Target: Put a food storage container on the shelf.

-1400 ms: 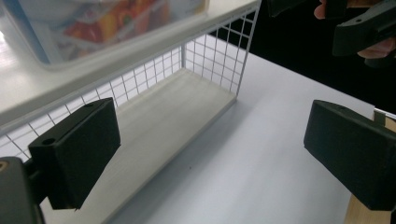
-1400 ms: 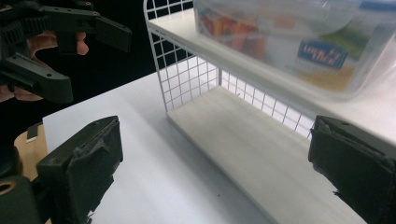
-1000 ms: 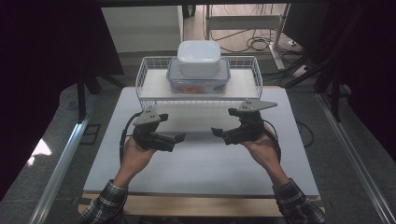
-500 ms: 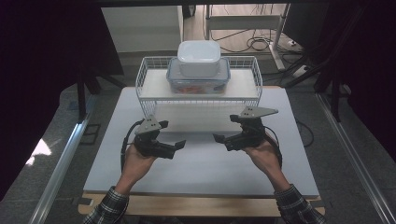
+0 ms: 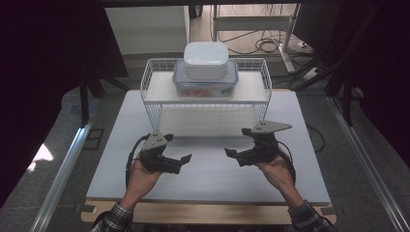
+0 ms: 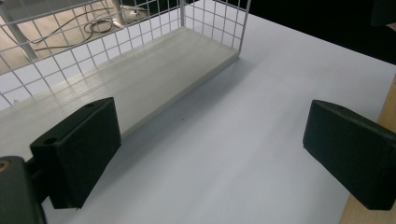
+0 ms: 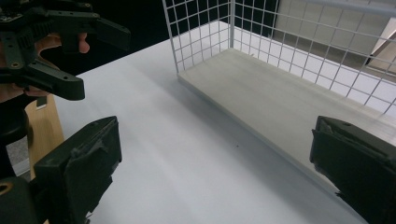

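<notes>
Both claws have drawn back toward the person: left claw and right claw gape apart over the table, facing the wire rack.

Left hand-held gripper and right hand-held gripper, jaws wide apart, tips facing inward.

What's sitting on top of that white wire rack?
On the wire rack sits a clear lidded container with a white box stacked on it. Reddish contents show; details are hidden.
</notes>
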Motion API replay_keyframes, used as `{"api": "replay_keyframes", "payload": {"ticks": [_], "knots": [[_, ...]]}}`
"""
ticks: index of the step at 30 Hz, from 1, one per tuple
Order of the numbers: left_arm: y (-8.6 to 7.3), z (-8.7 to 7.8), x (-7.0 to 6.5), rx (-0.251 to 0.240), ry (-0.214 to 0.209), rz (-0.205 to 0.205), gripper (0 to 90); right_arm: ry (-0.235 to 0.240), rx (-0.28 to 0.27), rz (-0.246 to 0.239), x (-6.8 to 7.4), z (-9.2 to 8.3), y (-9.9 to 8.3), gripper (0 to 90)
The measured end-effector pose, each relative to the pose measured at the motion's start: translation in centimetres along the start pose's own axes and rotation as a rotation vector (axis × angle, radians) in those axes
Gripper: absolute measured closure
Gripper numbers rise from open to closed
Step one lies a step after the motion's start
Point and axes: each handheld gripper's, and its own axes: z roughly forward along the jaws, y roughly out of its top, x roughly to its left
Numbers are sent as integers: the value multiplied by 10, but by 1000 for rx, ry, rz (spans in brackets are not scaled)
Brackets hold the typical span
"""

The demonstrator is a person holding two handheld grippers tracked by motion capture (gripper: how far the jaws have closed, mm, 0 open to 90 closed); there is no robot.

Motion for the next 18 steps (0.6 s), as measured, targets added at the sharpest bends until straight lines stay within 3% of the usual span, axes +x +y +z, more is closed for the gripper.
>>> {"api": "replay_keyframes", "payload": {"ticks": [8,18], "knots": [[-13,-7,-2,-10,12,-12,39,-22,7,-6,2,-8,-12,28],[-35,-12,0,8,35,-30,38,-61,20,31,-3,-20,-32,23]]}}
